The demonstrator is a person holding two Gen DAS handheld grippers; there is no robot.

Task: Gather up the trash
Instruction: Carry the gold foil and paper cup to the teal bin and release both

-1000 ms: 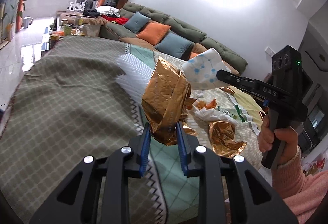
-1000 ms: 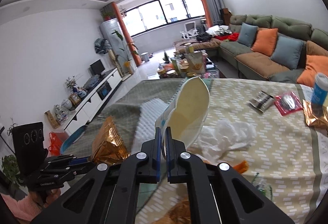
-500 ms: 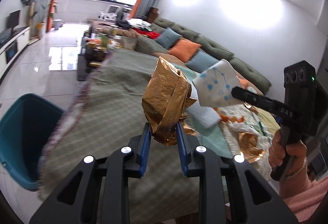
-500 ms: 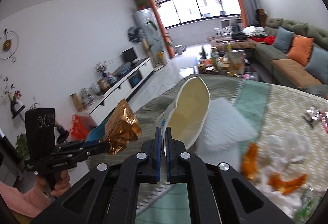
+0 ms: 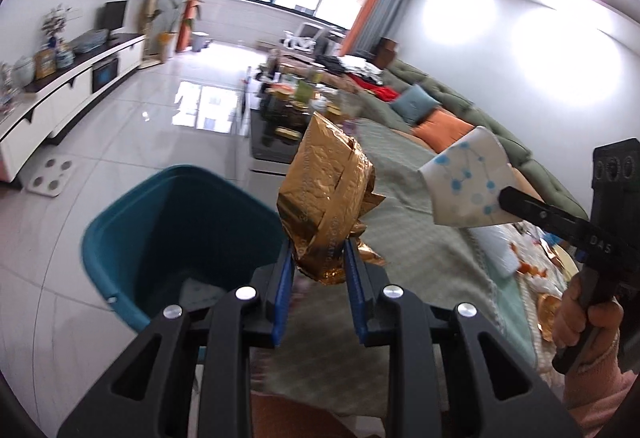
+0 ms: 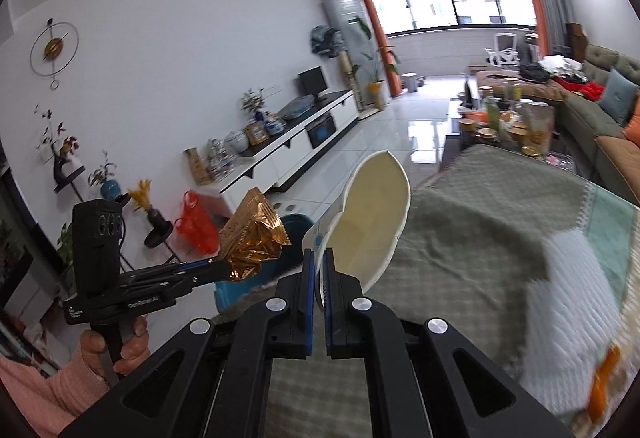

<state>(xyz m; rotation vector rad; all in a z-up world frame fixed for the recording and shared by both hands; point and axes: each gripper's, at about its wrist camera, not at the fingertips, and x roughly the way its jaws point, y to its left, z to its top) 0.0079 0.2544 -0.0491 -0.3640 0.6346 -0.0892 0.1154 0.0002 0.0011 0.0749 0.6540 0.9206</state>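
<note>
My left gripper point(image 5: 318, 258) is shut on a crumpled gold foil wrapper point(image 5: 328, 193), which hangs in the air just right of a teal bin point(image 5: 120, 222) on the floor. The same gold foil wrapper point(image 6: 252, 238) shows at the left of the right wrist view, in front of the teal bin point(image 6: 296, 224). My right gripper point(image 6: 319, 266) is shut on a flattened paper cup point(image 6: 368, 213), cream inside. From the left wrist view the paper cup point(image 5: 468, 181) shows white with blue dots, held above the cloth-covered table point(image 5: 412, 222).
More trash, orange scraps and gold foil point(image 5: 548, 314), lies on the table at the right. A low table with jars point(image 6: 504, 121) and a green sofa point(image 6: 600, 129) stand beyond. A TV cabinet point(image 6: 288, 141) lines the left wall. A red bag point(image 6: 196, 222) sits by the bin.
Both grippers have swung left with their loads, away from the littered table. The teal bin has come into view and now lies just beside the gold wrapper.
</note>
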